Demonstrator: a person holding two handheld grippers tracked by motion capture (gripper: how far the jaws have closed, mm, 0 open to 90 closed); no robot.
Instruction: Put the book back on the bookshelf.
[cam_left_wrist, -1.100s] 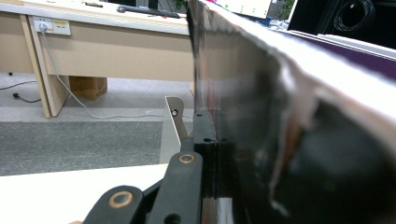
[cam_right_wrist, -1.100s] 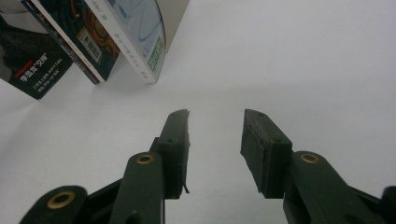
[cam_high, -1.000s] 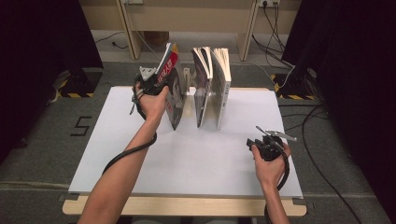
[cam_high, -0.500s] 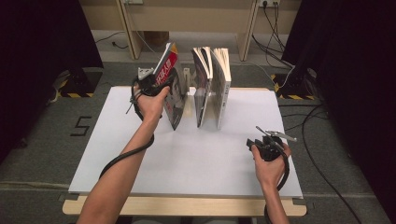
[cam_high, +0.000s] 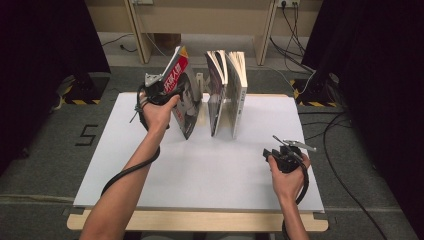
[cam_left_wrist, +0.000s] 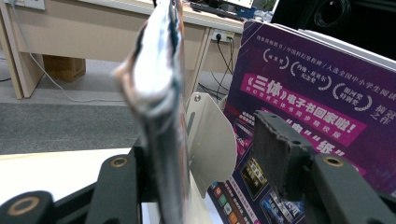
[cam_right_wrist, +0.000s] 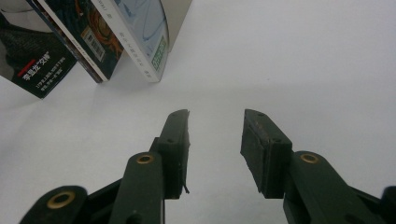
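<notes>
The left gripper (cam_high: 167, 92) has just been opening its jaws around the leaning book (cam_high: 184, 97), which stands between them in the left gripper view; the right pad (cam_left_wrist: 275, 149) stands clear of the cover, so the book seems freed to lean by itself on the counter (cam_high: 200, 165). It tilts toward the metal bookend (cam_left_wrist: 210, 140) and the two upright books (cam_high: 227, 90), apparently to join that row. The right gripper (cam_high: 285, 152) rests near the counter's right edge, jaws apart and empty, likely waiting.
</notes>
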